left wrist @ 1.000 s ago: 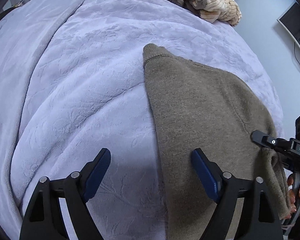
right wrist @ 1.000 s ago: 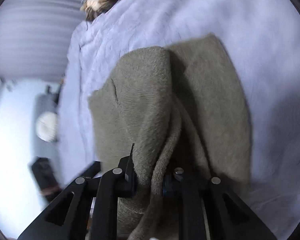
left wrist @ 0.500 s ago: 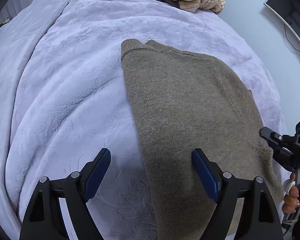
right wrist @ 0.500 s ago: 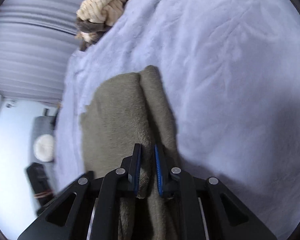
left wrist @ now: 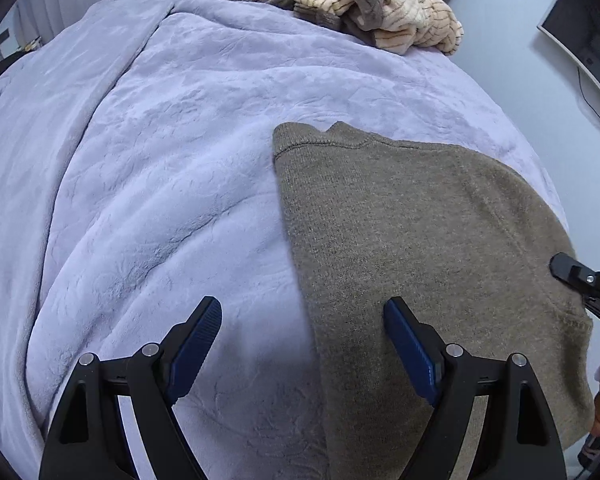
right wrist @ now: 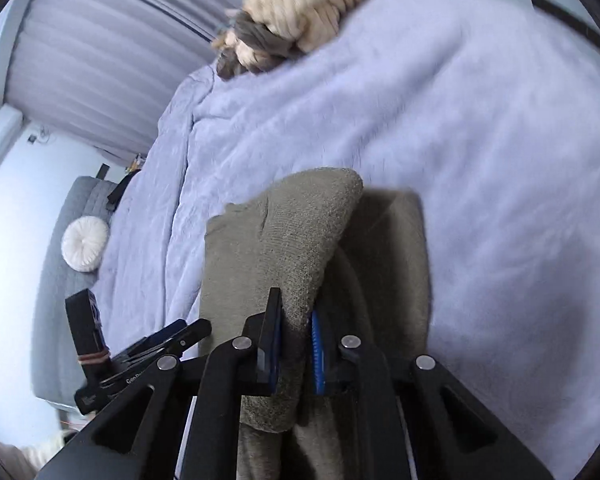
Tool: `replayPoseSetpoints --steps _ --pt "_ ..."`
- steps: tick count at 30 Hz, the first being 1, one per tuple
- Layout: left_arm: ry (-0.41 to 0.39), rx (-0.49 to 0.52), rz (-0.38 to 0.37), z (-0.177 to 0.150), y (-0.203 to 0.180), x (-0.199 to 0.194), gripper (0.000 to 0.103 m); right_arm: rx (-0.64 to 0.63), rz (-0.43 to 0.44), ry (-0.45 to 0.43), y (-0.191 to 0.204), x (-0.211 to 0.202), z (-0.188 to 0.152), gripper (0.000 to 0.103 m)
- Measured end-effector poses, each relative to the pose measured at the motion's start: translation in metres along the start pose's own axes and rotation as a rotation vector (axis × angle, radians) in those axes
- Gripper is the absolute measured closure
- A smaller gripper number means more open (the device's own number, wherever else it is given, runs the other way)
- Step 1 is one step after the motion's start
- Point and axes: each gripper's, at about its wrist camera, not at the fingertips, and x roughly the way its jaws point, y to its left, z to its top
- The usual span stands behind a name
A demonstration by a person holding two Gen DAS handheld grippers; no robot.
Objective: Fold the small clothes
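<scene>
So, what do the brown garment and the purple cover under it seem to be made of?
The brown garment looks like a fine knit, maybe wool or a blend: matte, slightly fuzzy, with a stitched hem line. The purple cover looks like plush fleece, probably synthetic: soft sheen, short pile, pressed crinkle pattern.

Loads of bare blanket [left wrist: 160, 184] left of the sweater [left wrist: 420, 240], easy to pass there. Only the clothes pile [left wrist: 364, 8] sits at the far edge. On the sweater's right edge the right gripper [right wrist: 296, 340] is in the way, close to the wall [left wrist: 520, 80].
</scene>
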Motion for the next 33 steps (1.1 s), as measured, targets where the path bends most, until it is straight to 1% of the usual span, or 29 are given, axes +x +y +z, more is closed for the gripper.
replayPoseSetpoints --steps 1,2,3,4,5,6,7,8,9,10,12,14,18,20,21,23,24,26,27,29,31,33 --pt "0.006 0.018 -0.005 0.0 -0.006 0.003 0.019 0.003 -0.051 0.01 -0.006 0.005 0.0 0.09" --pt "0.017 0.032 -0.009 0.0 -0.011 0.006 0.019 0.039 -0.097 0.042 -0.02 0.016 -0.002 0.09" --pt "0.037 0.049 -0.009 -0.001 -0.016 0.012 0.018 0.076 -0.113 0.075 -0.032 0.028 -0.003 0.09" --pt "0.048 0.064 -0.004 -0.002 -0.019 0.017 0.018 0.13 -0.1 0.116 -0.048 0.04 -0.007 0.089" --pt "0.045 0.07 0.001 -0.003 -0.02 0.018 0.018 0.181 -0.07 0.12 -0.061 0.04 -0.014 0.089" --pt "0.042 0.069 0.009 -0.004 -0.018 0.019 0.013 0.239 -0.034 0.103 -0.07 0.038 -0.015 0.089" --pt "0.044 0.054 0.011 -0.003 -0.014 0.018 0.011 0.276 -0.008 0.091 -0.075 0.034 -0.016 0.088" --pt "0.048 0.04 -0.002 -0.003 -0.009 0.016 0.011 0.283 -0.005 0.085 -0.073 0.029 -0.016 0.087" --pt "0.054 0.031 -0.007 -0.003 -0.005 0.013 0.011 0.268 -0.021 0.085 -0.07 0.025 -0.016 0.083" --pt "0.06 0.025 -0.006 -0.003 -0.001 0.009 0.011 0.237 -0.057 0.089 -0.065 0.019 -0.016 0.082" --pt "0.071 0.021 0.007 -0.005 0.005 -0.001 0.011 0.195 -0.091 0.091 -0.059 0.005 -0.02 0.079" --pt "0.081 0.021 0.024 -0.01 0.008 -0.012 0.011 0.184 -0.085 0.083 -0.051 -0.014 -0.027 0.079" --pt "0.119 0.039 -0.013 -0.032 0.002 -0.025 0.011 0.145 -0.039 0.078 -0.026 -0.04 -0.044 0.079" --pt "0.144 0.051 -0.004 -0.043 -0.003 -0.024 0.011 0.106 -0.031 0.078 -0.011 -0.048 -0.052 0.079" --pt "0.169 0.047 0.004 -0.05 -0.006 -0.02 0.011 0.088 -0.014 0.089 -0.003 -0.049 -0.056 0.079" --pt "0.206 0.038 -0.004 -0.064 -0.008 -0.011 0.011 0.071 0.023 0.123 0.011 -0.042 -0.062 0.079" --pt "0.223 0.038 0.009 -0.072 -0.009 -0.005 0.011 0.061 0.023 0.14 0.016 -0.039 -0.066 0.08" --pt "0.253 0.028 0.027 -0.084 -0.007 0.004 0.01 0.034 -0.004 0.173 0.024 -0.032 -0.074 0.08" --pt "0.264 0.017 0.03 -0.089 -0.006 0.008 0.006 0.031 -0.011 0.185 0.025 -0.029 -0.076 0.08" --pt "0.261 -0.004 0.033 -0.094 -0.002 0.008 0.005 0.029 -0.019 0.204 0.024 -0.024 -0.079 0.08" --pt "0.265 -0.007 0.031 -0.095 -0.001 0.007 0.005 0.011 -0.078 0.219 0.02 -0.019 -0.083 0.08" --pt "0.271 -0.008 0.034 -0.096 0.0 0.005 0.005 0.028 -0.123 0.238 0.007 -0.017 -0.086 0.08"
